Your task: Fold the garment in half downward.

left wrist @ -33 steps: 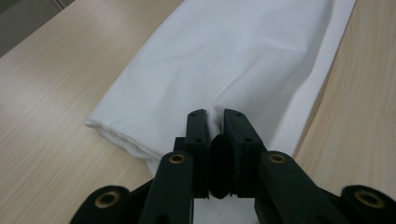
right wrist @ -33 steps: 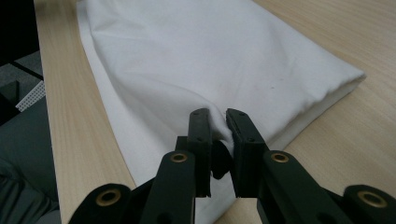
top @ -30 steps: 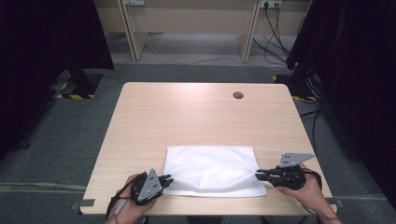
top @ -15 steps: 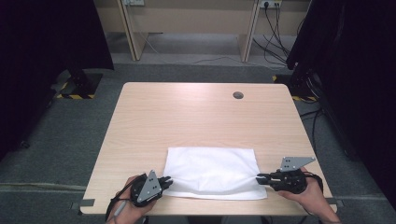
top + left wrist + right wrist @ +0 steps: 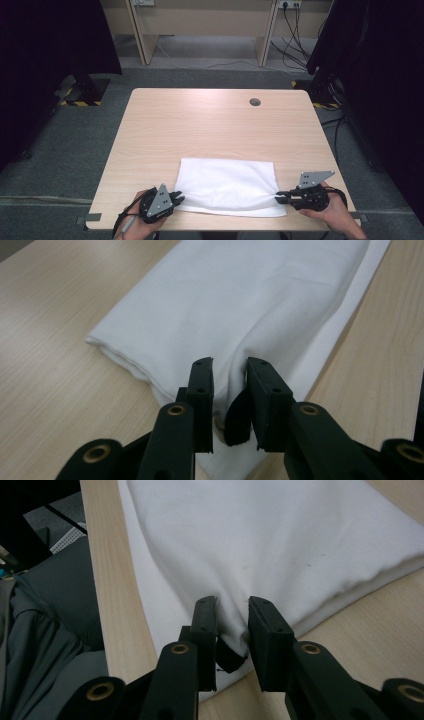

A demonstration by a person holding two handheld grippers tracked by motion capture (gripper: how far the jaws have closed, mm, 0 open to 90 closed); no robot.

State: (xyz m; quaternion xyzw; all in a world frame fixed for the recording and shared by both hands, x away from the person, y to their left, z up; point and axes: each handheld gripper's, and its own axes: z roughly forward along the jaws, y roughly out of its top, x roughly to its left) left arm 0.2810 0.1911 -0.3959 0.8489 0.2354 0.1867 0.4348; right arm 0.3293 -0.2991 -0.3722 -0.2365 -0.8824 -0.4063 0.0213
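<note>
Two claws are seen at the folded white cloth (image 5: 227, 186), which lies on the bench (image 5: 210, 130) near its front edge. The left claw (image 5: 176, 198) sits at the cloth's left end, the right claw (image 5: 278, 198) at its right end. Both have just been opening (a cloth pleat stands loosely between each pair).

High view above the near edge of the table (image 5: 220, 130), facing forward and down, far off, each gripper view low and close, looking along its own black jaws, all three sharing the white cloth (image 5: 227, 186) (image 5: 240, 305) (image 5: 280, 535)
</note>
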